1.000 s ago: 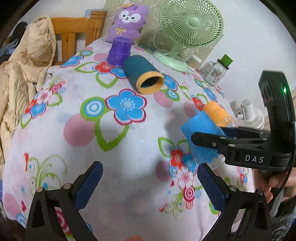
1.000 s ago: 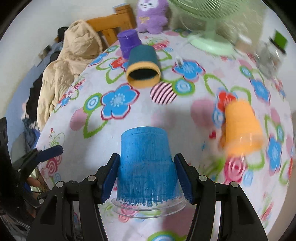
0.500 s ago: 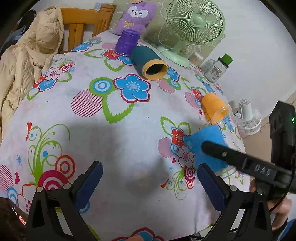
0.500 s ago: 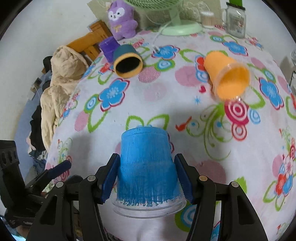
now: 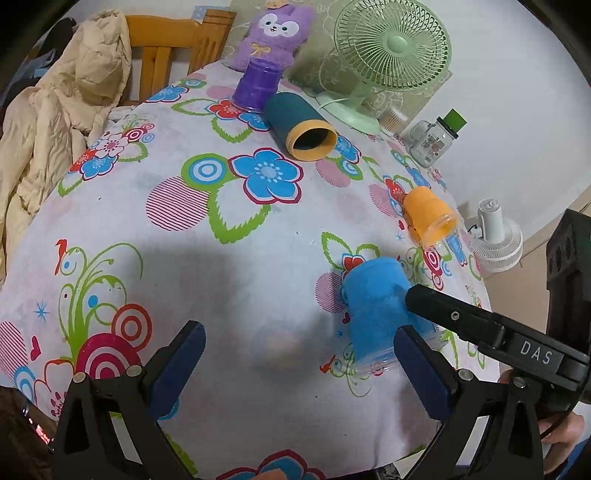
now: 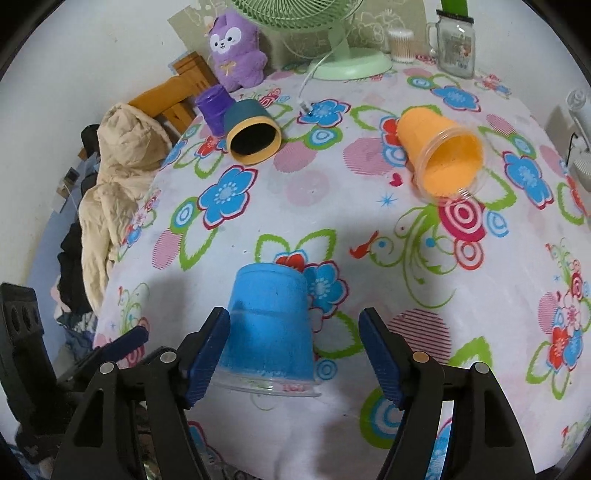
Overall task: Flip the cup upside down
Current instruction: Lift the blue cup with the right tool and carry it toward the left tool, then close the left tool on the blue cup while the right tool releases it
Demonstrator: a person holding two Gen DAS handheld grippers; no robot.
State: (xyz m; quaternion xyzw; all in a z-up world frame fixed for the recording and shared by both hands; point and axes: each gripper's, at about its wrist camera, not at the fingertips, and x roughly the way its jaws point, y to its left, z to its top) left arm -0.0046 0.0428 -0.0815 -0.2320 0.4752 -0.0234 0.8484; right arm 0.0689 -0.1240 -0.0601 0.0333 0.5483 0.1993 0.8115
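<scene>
A blue cup [image 6: 267, 325] stands upside down, rim down, on the flowered tablecloth [image 6: 332, 221] near the front edge. My right gripper [image 6: 295, 350] is open around it; the left pad is at the cup's side and the right pad stands clear of it. The cup also shows in the left wrist view [image 5: 380, 310] with the right gripper's finger in front of it. My left gripper [image 5: 295, 365] is open and empty above the cloth, left of the cup.
An orange cup [image 6: 439, 155] lies on its side at right. A teal cup [image 6: 251, 134] lies on its side beside an upside-down purple cup [image 6: 214, 107]. A green fan [image 5: 388, 55], a jar [image 5: 432, 138], a purple plush [image 5: 273, 33] and a chair with a beige coat [image 5: 55, 122] stand at the back.
My right gripper has lowered the blue cup onto the cloth and opened, letting it go. The left gripper has pulled back toward the front edge.
</scene>
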